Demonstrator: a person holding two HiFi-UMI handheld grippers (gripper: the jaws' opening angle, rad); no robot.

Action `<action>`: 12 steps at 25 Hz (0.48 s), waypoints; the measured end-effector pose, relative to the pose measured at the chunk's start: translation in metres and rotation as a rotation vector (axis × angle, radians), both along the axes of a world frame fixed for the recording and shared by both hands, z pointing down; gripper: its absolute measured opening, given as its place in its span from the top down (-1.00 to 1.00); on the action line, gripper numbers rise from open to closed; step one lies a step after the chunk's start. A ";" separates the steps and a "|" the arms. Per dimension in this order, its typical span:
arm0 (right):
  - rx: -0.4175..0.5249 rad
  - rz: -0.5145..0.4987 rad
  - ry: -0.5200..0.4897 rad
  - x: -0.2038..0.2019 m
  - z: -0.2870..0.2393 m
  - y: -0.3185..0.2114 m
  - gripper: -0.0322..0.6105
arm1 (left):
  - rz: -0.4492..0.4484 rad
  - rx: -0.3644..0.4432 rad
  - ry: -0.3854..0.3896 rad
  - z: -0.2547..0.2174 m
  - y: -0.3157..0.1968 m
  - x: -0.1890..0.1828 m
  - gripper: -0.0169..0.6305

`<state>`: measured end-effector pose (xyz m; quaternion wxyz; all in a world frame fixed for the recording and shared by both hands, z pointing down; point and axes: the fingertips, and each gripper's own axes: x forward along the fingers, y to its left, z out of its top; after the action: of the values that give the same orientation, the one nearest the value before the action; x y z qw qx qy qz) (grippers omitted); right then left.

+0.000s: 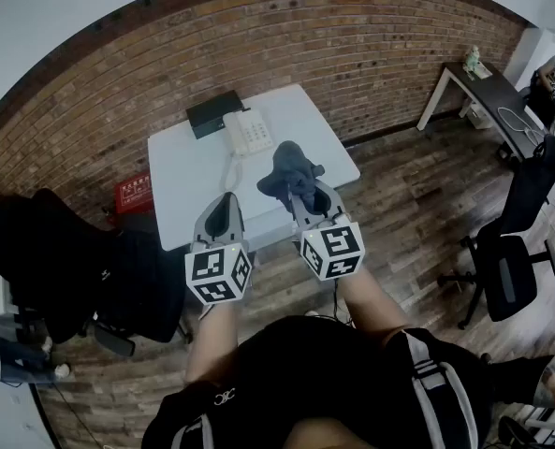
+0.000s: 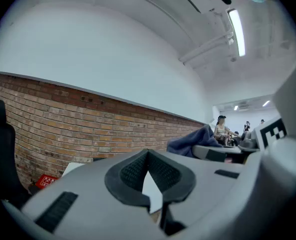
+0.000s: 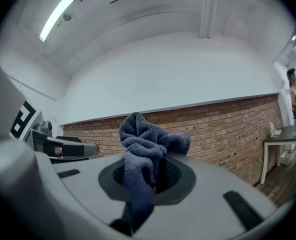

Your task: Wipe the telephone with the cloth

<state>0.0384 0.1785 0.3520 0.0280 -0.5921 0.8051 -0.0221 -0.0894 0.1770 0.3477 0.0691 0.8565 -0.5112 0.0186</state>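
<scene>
Cloth [image 3: 145,139] in right gripper [image 3: 152,171] — clamped, telephone [image 1: 248,131] on table [image 1: 188,181]

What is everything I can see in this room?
table: one, white, against the brick wall
telephone: one, white, on the table's far side
box: one, black, on the table just left of the telephone
cloth: one, dark blue-grey, bunched in the right claw
red box: one, on the floor left of the table
chairs: two, black, one right of the table, one left
desk: one, dark top, white legs, far right
left claw: one, grey, shut, empty
right claw: one, grey, shut on the cloth
</scene>
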 end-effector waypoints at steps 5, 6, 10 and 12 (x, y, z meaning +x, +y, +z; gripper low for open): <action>-0.005 -0.005 -0.004 0.003 0.002 -0.005 0.80 | -0.001 0.004 0.008 -0.002 -0.006 0.005 0.95; -0.005 -0.006 -0.008 0.005 0.002 -0.006 0.80 | -0.002 0.004 0.008 -0.002 -0.007 0.006 0.95; -0.003 -0.017 -0.021 0.012 0.003 -0.011 0.80 | -0.005 0.001 0.003 0.000 -0.011 0.015 0.95; -0.001 -0.024 -0.023 0.016 0.003 -0.014 0.80 | -0.010 0.001 -0.002 0.001 -0.014 0.019 0.95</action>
<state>0.0539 0.1649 0.3553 0.0367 -0.5821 0.8118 -0.0296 -0.0702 0.1634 0.3486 0.0680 0.8539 -0.5156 0.0187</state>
